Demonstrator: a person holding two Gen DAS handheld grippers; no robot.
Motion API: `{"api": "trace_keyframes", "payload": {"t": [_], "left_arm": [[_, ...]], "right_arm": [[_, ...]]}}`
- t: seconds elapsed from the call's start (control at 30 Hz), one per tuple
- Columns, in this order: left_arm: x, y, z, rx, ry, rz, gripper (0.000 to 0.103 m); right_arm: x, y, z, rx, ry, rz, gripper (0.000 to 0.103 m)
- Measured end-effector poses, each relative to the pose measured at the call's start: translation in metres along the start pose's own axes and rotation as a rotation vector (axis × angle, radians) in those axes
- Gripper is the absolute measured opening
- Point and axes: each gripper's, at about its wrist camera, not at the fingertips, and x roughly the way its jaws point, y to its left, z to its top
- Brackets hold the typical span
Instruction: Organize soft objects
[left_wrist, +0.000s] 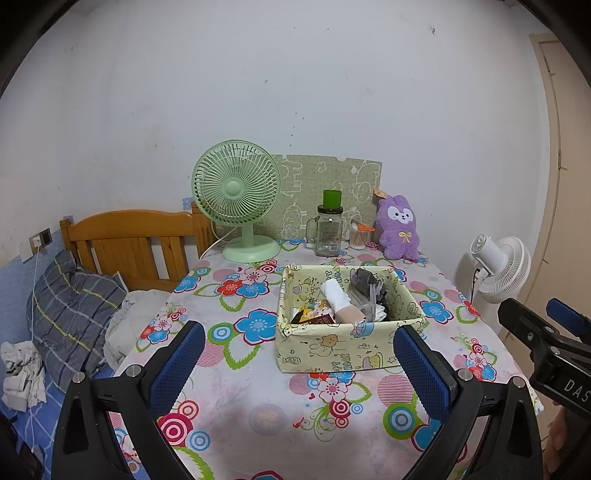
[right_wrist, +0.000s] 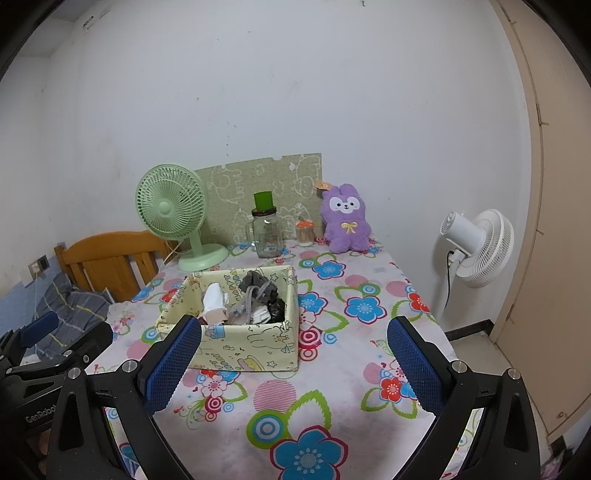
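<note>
A yellow fabric basket (left_wrist: 332, 347) (right_wrist: 251, 350) stands mid-table, holding a white rolled cloth (left_wrist: 334, 291) (right_wrist: 214, 299), a grey soft item (left_wrist: 364, 280) (right_wrist: 256, 282) and small packets. A purple plush bunny (left_wrist: 399, 229) (right_wrist: 345, 219) sits upright at the table's back right. My left gripper (left_wrist: 299, 365) is open and empty, above the table in front of the basket. My right gripper (right_wrist: 295, 362) is open and empty, in front of the basket and to its right. The right gripper's body shows at the left wrist view's right edge.
A green desk fan (left_wrist: 236, 199) (right_wrist: 171, 214), a glass jar with a green cup on top (left_wrist: 328, 229) (right_wrist: 266, 232) and a swab jar (left_wrist: 360, 236) stand at the back. A white floor fan (right_wrist: 476, 251) is right of the table. A bed with a wooden headboard (left_wrist: 129, 240) lies left.
</note>
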Motion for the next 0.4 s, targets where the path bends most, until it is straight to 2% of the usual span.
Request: {"api": "trace_keyframes", "payload": {"t": [0.4], "left_arm": [[0.0025, 0.0007, 0.0000, 0.002, 0.002, 0.001, 0.103]], "right_arm": [[0.0040, -0.0005, 0.0006, 0.001, 0.004, -0.001, 0.102]]}}
